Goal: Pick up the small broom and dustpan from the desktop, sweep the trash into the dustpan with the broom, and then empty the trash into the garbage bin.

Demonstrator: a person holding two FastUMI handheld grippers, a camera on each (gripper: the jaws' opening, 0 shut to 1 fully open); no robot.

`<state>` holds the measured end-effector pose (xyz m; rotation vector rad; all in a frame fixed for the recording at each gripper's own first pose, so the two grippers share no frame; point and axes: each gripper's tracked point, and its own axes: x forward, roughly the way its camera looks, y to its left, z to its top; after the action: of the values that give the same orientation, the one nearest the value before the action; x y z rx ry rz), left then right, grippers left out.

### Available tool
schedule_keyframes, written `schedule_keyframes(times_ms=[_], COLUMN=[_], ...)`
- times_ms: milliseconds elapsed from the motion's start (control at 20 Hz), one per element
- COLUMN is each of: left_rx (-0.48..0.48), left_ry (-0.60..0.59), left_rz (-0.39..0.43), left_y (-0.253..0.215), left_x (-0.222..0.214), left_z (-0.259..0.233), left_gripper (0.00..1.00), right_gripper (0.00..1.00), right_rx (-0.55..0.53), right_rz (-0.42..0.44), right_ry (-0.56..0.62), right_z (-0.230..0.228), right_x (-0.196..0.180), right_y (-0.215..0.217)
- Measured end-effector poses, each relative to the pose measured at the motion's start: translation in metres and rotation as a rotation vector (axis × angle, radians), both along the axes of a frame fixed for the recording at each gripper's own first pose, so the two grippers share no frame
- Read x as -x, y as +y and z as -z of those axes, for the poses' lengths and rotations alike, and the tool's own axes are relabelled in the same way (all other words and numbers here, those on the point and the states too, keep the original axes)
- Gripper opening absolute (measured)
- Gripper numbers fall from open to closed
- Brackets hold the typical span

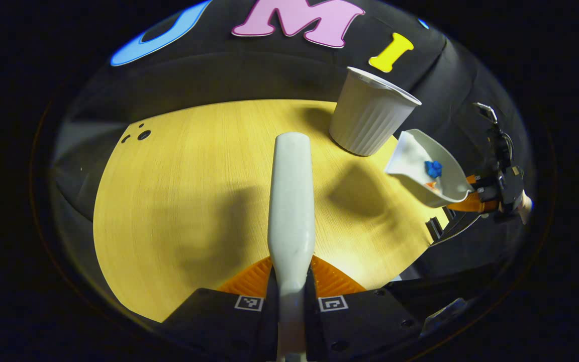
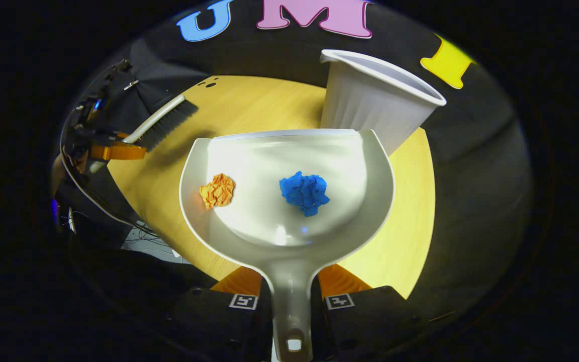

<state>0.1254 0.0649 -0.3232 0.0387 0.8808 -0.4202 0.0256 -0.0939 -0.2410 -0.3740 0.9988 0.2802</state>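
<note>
In the left gripper view, our left gripper sits at the bottom centre of the frame with its fingers pressed on both sides of the pale broom, whose back runs straight up the middle of the picture over the wooden counter. The white ribbed garbage bin stands upright on the counter in the upper right, close to the far edge. Just right of it and lower in the frame, the white dustpan hangs tilted above the counter's right edge, apart from the bin, with blue paper and a small bit of orange inside. The right gripper holds it from the far right.

In the right gripper view, our right gripper at the bottom centre has its fingers closed on the dustpan's handle, one on each side. The pan's bowl spreads across the middle of the frame. A crumpled blue paper ball lies near its centre and a crumpled orange paper ball lies toward its left wall, the two apart. The bin rises beyond the pan's front lip in the upper right. We cannot tell whether lip and bin touch. At the upper left, the left gripper holds the broom, its dark bristles pointing down over the counter.
</note>
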Motion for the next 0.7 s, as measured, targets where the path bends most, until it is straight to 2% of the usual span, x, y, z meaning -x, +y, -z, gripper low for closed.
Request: schedule_keyframes(times_ms=[150, 200, 300, 500, 700], left_rx=[-0.008, 0.0, 0.011, 0.03, 0.045], left_ry=[-0.015, -0.019, -0.028, -0.055, -0.067], left_rz=[-0.01, -0.009, -0.012, -0.025, -0.053], left_y=[0.031, 0.031, 0.024, 0.022, 0.037], left_x=[-0.001, 0.004, 0.021, 0.028, 0.03], left_z=[0.001, -0.007, -0.024, -0.036, -0.042], left_gripper=[0.25, 0.25, 0.25, 0.25, 0.26], right_gripper=[0.31, 0.34, 0.34, 0.34, 0.34], right_rx=[-0.031, -0.035, -0.051, -0.114, -0.028], right_rz=[0.022, 0.028, 0.049, 0.144, 0.182], right_ry=[-0.027, -0.039, -0.054, -0.086, -0.144], right_z=[-0.033, -0.047, -0.076, -0.116, -0.137], right_x=[-0.002, -0.005, -0.014, -0.042, -0.097], right_y=[-0.006, -0.009, -0.019, -0.037, -0.061])
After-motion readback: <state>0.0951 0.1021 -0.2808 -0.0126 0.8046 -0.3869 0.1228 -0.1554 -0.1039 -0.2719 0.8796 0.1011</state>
